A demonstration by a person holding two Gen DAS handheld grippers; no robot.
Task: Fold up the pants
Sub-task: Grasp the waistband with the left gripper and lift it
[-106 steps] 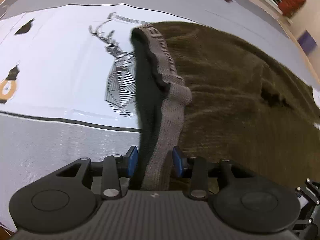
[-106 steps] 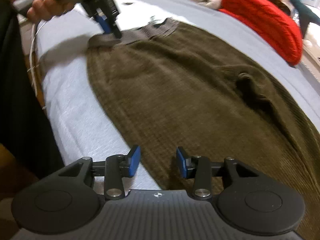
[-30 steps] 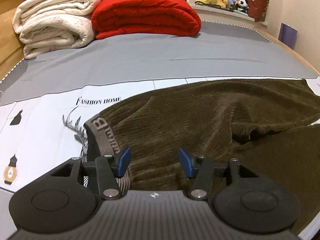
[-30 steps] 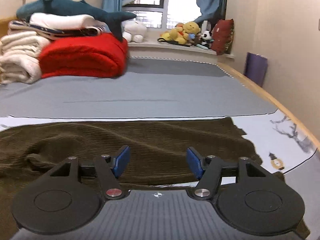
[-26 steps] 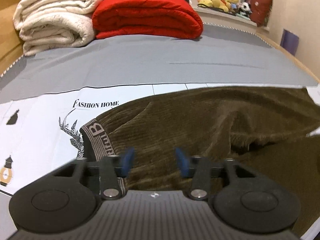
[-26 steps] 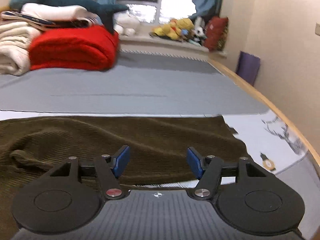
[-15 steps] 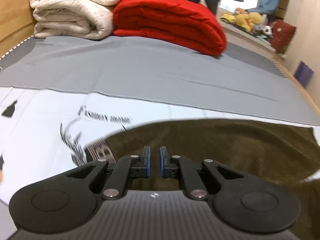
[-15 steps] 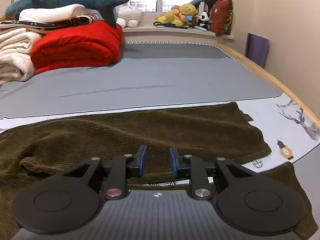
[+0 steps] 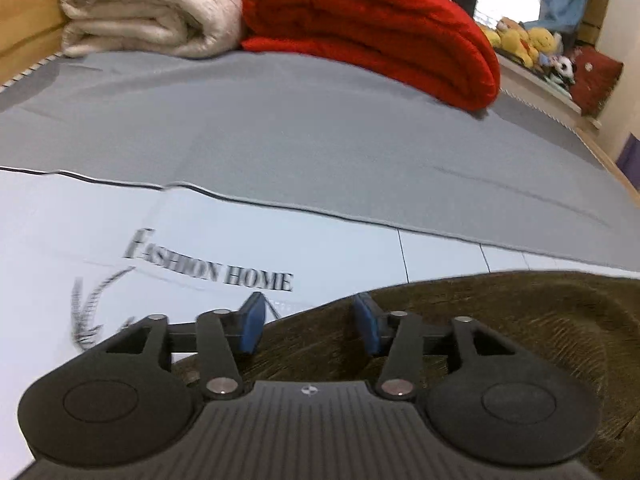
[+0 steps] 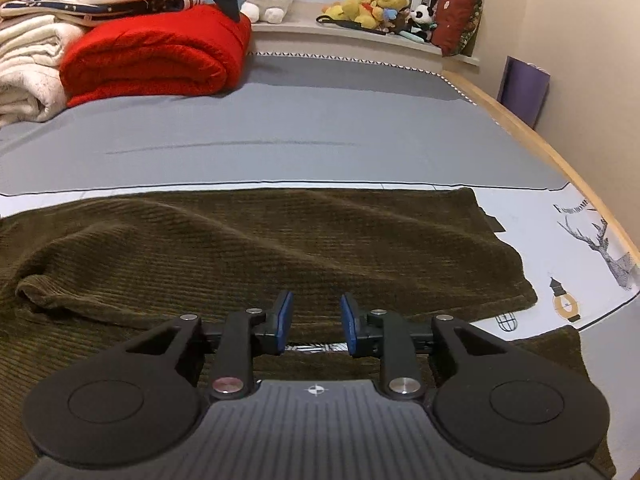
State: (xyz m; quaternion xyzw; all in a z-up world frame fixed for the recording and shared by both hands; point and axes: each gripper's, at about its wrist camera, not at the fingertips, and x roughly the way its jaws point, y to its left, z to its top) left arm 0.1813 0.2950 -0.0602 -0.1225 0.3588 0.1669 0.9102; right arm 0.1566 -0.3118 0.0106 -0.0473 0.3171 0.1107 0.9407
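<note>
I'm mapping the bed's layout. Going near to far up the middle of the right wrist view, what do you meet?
right gripper → brown pants → grey sheet → window ledge with plush toys

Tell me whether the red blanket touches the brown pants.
Apart. The right wrist view shows bare grey sheet between the red blanket and the brown pants.

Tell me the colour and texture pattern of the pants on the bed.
The pants are dark olive-brown with fine corduroy-like ribbing, clearest in the right wrist view.
</note>
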